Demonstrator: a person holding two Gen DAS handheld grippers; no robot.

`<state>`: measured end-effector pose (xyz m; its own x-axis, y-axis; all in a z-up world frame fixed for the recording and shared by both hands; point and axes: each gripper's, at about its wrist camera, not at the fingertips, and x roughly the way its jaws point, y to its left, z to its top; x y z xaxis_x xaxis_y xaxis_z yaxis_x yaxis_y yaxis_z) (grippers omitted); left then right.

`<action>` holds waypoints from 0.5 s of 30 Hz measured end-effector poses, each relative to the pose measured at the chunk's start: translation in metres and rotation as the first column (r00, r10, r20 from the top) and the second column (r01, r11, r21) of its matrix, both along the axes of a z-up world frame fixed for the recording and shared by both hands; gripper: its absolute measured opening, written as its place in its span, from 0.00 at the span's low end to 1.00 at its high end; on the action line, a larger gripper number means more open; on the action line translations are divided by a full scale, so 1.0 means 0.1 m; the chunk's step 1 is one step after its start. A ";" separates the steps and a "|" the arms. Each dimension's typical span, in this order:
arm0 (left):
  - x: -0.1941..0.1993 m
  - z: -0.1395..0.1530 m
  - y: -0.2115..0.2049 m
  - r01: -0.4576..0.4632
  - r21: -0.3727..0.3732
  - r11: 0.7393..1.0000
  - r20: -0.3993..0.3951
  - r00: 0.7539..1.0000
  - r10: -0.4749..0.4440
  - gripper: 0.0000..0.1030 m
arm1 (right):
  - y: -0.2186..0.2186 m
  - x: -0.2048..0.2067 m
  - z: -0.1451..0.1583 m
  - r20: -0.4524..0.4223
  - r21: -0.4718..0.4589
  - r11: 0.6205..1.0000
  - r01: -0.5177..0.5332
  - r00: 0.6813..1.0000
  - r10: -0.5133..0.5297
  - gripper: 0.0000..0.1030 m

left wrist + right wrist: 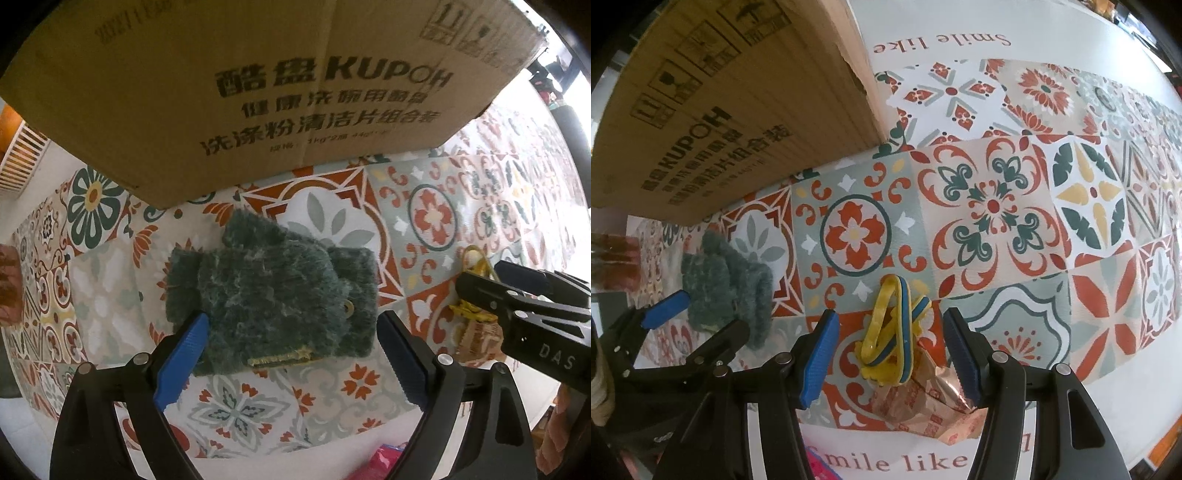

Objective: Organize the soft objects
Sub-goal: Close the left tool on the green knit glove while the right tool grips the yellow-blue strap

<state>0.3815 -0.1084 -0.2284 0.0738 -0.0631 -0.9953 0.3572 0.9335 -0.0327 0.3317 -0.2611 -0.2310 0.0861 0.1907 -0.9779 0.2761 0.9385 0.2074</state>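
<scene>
Gloves, dark green and fuzzy, lie in a soft pile on the patterned mat. The pile sits just in front of the big cardboard box. The left gripper hangs right over the near edge of the fuzzy pile. Its two blue fingers are spread wide, one on each side, and they hold nothing.

The right gripper is a little way off to the side. Its fingers are spread wide too. Between them lies a small paper bag with yellow and blue handles. Nothing is pinched there either.

What could go wrong? The green pile looks like two pieces lying one on top of the other. If the left fingers close only on the top fluff, one piece may come up and the other may stay behind, or the fluff may slip out. The fingers are so wide that they may close on the mat as well and drag it.

The bag handles are thin and floppy. If the right fingers close too high, they may catch only one loop, and the bag could tip and swing.

The two grippers are close together. If both move at once, they could bump.
</scene>
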 end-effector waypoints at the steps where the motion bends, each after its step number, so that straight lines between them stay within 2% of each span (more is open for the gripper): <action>1: 0.01 -0.03 0.00 -0.002 0.005 1.000 -0.004 1.000 0.002 0.92 | 0.02 0.01 -0.03 -0.001 0.001 1.000 0.002 1.000 -0.002 0.58; 6: 0.06 -0.20 -0.02 -0.021 0.011 1.000 -0.032 0.999 0.022 0.94 | 0.07 0.05 -0.13 -0.009 -0.009 1.000 0.000 1.000 0.000 0.58; 10: 0.09 -0.23 0.02 -0.041 -0.007 0.999 -0.029 0.999 0.041 0.94 | 0.11 0.06 -0.18 -0.002 -0.022 1.000 -0.011 1.000 0.011 0.55; 12: 0.13 -0.26 0.00 -0.058 -0.023 0.998 -0.013 0.998 0.058 0.92 | 0.13 0.06 -0.19 0.004 -0.024 1.000 -0.012 1.000 0.012 0.47; 14: 0.08 -0.26 0.06 -0.073 -0.040 0.997 0.003 0.997 0.073 0.86 | 0.16 0.05 -0.19 0.005 -0.030 0.999 -0.013 1.000 0.013 0.40; 15: 0.04 -0.24 0.11 -0.083 -0.050 0.995 0.010 0.996 0.083 0.78 | 0.17 0.05 -0.20 0.008 -0.032 0.999 -0.015 1.000 0.016 0.35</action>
